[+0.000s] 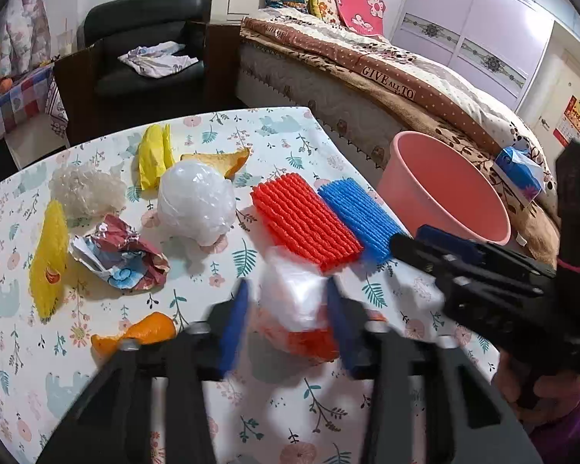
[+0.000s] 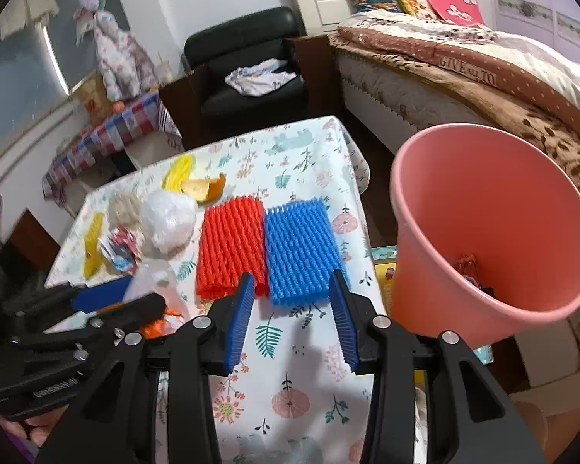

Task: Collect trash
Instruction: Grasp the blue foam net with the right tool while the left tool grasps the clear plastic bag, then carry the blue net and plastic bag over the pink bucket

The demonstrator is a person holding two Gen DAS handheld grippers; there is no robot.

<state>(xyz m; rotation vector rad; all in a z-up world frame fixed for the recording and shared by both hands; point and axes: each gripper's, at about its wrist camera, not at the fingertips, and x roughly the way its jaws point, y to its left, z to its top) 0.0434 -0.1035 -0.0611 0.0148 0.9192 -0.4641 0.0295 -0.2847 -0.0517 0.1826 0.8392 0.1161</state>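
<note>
Trash lies on a floral-cloth table (image 1: 282, 406). My left gripper (image 1: 288, 319) stands open around a white plastic bag (image 1: 295, 290) lying on orange netting (image 1: 313, 342); whether the pads touch it is blurred. My right gripper (image 2: 294, 311) is open and empty, just short of the blue foam net (image 2: 299, 247), with the red foam net (image 2: 230, 245) beside it. The pink bin (image 2: 491, 232) stands off the table's right edge and holds some scraps. The right gripper also shows in the left wrist view (image 1: 417, 241), near the blue net (image 1: 357, 216).
Further left lie a white plastic ball (image 1: 197, 201), a crumpled wrapper (image 1: 121, 257), yellow nets (image 1: 48, 259), orange peels (image 1: 135, 334) and a clear wad (image 1: 85, 189). A bed (image 1: 406, 89) and a black armchair (image 1: 147, 38) stand behind.
</note>
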